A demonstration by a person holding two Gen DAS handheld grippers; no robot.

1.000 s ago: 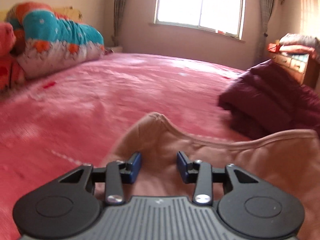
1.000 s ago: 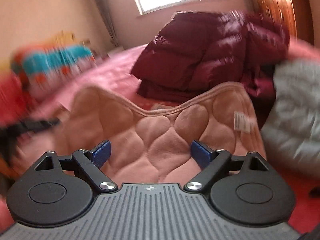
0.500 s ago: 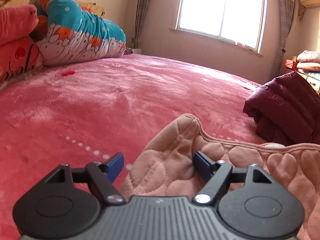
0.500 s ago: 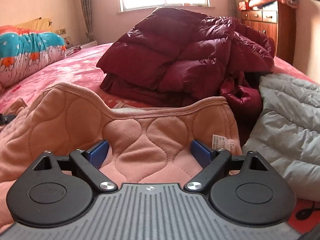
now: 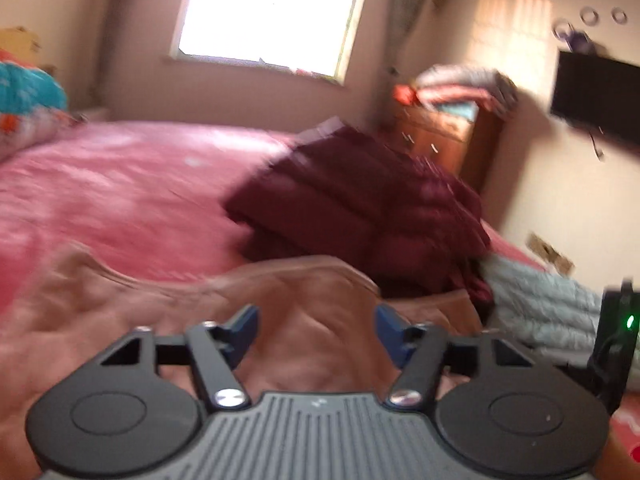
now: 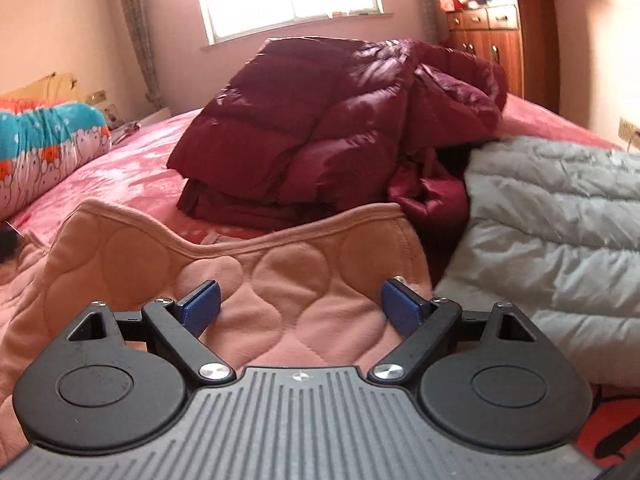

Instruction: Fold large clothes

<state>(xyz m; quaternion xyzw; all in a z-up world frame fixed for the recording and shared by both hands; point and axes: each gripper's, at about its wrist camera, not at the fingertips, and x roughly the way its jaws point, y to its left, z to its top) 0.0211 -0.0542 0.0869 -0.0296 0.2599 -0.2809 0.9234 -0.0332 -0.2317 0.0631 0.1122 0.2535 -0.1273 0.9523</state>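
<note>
Left wrist: left tongs (image 5: 316,330) closing over pink quilted garment (image 5: 312,344).

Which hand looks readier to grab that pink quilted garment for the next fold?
Probably the right gripper: open, steady, the garment's edge between its fingers. The left gripper's view is blurred, its jaws closing.

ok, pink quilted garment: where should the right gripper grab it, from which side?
Probably the corded top hem at the right corner of the pink quilted garment, approached from the near side. That edge stands up off the bed as a thin ridge ahead of the right gripper, whose jaws stand apart with nothing pinched; the quilted middle lies flat.
</note>
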